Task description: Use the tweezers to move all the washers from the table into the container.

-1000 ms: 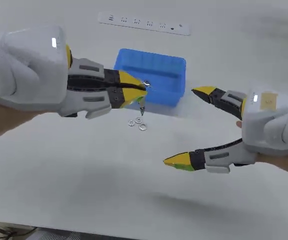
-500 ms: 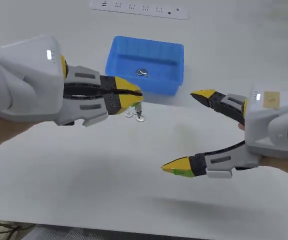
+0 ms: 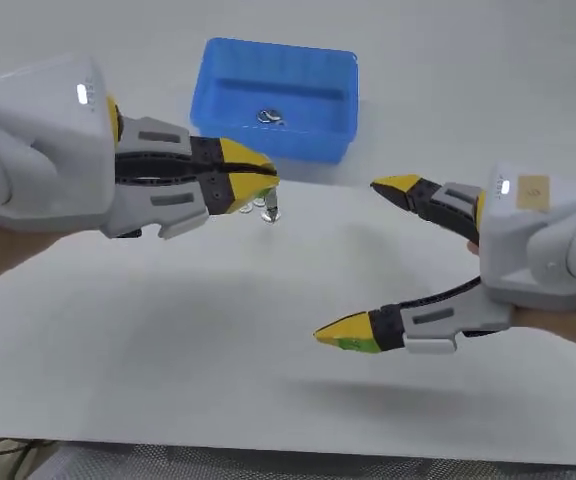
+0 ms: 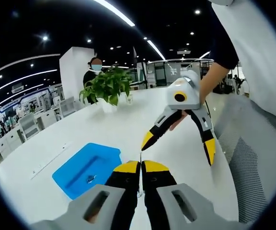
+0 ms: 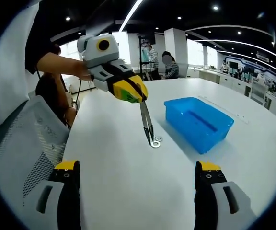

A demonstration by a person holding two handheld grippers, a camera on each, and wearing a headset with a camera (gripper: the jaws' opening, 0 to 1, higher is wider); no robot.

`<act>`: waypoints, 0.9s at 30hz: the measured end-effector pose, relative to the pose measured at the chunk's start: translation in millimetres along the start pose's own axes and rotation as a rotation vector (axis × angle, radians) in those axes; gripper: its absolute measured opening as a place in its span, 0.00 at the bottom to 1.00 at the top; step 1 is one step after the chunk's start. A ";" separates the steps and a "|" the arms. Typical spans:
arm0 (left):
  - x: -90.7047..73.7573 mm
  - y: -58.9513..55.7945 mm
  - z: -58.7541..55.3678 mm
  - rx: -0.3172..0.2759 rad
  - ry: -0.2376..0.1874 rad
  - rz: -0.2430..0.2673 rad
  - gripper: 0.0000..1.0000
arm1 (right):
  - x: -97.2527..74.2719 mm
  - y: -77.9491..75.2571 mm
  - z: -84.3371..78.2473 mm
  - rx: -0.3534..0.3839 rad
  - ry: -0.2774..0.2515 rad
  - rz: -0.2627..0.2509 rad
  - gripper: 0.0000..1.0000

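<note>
Here we see the left gripper (image 3: 268, 182) reaching in level from the left in the head view, its yellow-tipped jaws pressed together and clamped on the tweezers (image 3: 271, 208). The tweezers slant down from those jaws to the table (image 3: 168, 330). In the right gripper view the tweezers' tips (image 5: 152, 139) meet the tabletop right at two washers (image 5: 155, 142) that lie touching each other. We cannot tell whether the tips pinch one of them or merely rest on it. The right gripper (image 3: 353, 260) is held low on the other side, angled toward the left one, with its jaws spread wide and nothing between them. The blue container (image 3: 208, 90) sits on the table just beyond the left gripper's jaws, near the washers but apart from them, and a small metal piece (image 3: 268, 117) lies on its floor, too blurred for us to name. From the head view the left gripper's jaws cover most of the tweezers and part of the washers. In the left gripper view the tweezers show as a thin line between the closed jaws.
</note>
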State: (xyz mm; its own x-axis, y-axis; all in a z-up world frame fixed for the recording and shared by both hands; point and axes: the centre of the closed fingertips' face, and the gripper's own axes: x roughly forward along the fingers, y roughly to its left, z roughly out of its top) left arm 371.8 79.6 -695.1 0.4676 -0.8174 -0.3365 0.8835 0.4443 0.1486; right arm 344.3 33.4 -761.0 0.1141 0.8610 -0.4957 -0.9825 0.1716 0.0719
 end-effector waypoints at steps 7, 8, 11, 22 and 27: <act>3.0 2.2 -3.7 -0.016 0.005 -0.008 0.05 | 0.3 2.3 -4.1 0.008 0.011 0.016 1.00; 3.5 1.9 -3.7 -0.015 0.006 -0.011 0.05 | 0.5 2.6 -4.3 0.008 0.012 0.017 1.00; 4.2 1.7 -4.8 -0.018 0.009 -0.014 0.05 | 1.6 3.5 -4.2 0.013 0.009 0.019 1.00; 5.2 8.2 -5.6 -0.071 0.042 -0.047 0.05 | 13.0 4.5 5.1 0.001 0.000 0.060 0.99; 6.1 10.3 -5.9 -0.078 0.061 -0.070 0.05 | 23.8 5.5 16.8 -0.036 0.020 0.170 0.90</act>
State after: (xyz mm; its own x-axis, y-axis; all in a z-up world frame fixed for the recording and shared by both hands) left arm 383.6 81.5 -701.1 0.4004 -0.8245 -0.3999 0.9079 0.4161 0.0512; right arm 344.1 62.9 -757.8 -0.0564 0.8661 -0.4966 -0.9922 0.0070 0.1248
